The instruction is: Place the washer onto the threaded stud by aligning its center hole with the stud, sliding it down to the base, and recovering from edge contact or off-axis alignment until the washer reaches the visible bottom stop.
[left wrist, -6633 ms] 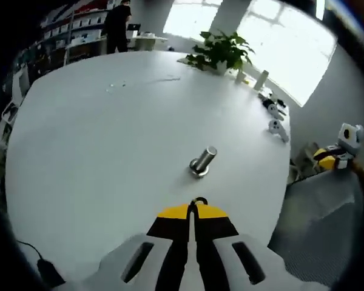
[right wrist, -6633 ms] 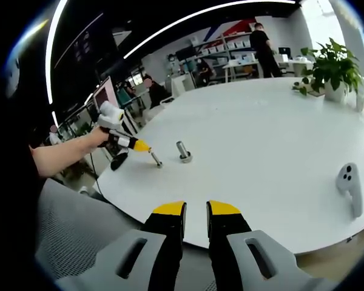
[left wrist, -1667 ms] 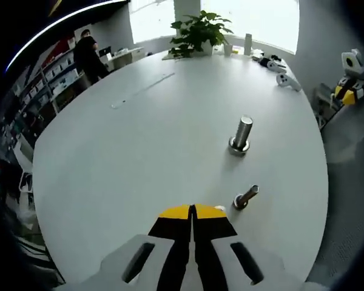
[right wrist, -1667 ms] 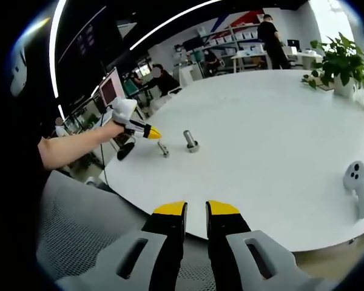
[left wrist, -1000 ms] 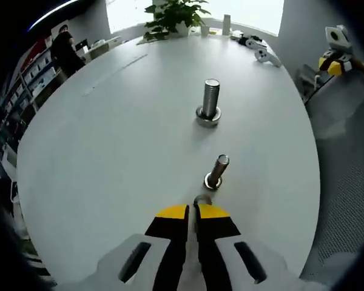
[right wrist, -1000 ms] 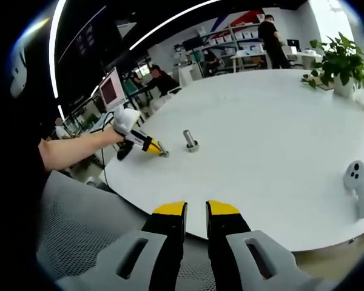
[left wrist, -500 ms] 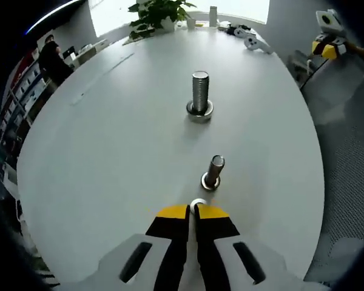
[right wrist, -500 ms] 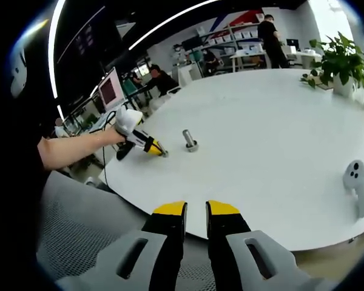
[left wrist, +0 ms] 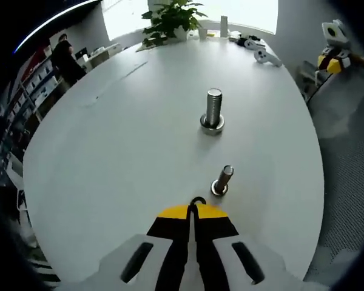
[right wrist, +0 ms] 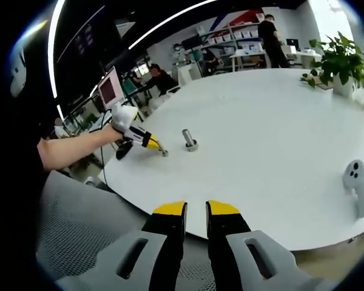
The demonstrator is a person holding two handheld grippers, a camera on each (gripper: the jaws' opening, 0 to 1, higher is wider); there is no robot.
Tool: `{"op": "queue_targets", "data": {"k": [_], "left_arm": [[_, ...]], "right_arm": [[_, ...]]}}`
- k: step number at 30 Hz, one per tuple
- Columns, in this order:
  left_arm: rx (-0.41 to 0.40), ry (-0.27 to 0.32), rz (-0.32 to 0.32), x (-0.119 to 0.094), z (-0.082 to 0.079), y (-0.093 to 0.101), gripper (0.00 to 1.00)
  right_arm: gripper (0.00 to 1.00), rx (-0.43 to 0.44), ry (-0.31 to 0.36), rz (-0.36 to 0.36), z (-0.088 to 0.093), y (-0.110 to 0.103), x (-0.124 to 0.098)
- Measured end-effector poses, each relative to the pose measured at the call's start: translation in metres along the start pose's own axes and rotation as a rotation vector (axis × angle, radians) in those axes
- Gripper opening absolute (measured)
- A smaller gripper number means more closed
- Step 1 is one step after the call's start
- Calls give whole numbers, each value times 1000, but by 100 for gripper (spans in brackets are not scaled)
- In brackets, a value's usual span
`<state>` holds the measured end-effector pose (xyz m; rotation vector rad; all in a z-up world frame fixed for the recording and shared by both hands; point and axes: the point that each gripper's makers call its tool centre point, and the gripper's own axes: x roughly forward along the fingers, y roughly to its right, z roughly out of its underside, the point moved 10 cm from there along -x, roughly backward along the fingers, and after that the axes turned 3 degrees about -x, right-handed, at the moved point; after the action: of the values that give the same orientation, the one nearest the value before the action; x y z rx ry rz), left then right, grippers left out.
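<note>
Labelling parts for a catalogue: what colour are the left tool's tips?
Yellow, above black bands, on the left tool; clearest in the left gripper view.

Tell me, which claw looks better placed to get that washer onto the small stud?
Left. Its claw is shut on the washer, right beside the small stud. The right claw hangs open off the table's edge, far from the stud.

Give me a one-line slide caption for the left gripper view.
Left gripper pinching a washer just short of the small stud, larger bolt beyond.
</note>
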<state>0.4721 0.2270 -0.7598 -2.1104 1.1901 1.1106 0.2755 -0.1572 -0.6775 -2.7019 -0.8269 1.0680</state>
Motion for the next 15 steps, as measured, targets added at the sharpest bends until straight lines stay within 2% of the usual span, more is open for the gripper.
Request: {"op": "queue_targets", "data": {"k": [4,13,15], "left_arm": [[2,8,-12,-4,1,0,0],[-24,59,-11,-17,-11,3,0],[-66,84,4,-20,-13,3,0]], "right_arm": [[15,0,0,-1,0,0,0],[15,-1,0,-4,0,0,0],[15,-2,1,-5,0,0,0]]}}
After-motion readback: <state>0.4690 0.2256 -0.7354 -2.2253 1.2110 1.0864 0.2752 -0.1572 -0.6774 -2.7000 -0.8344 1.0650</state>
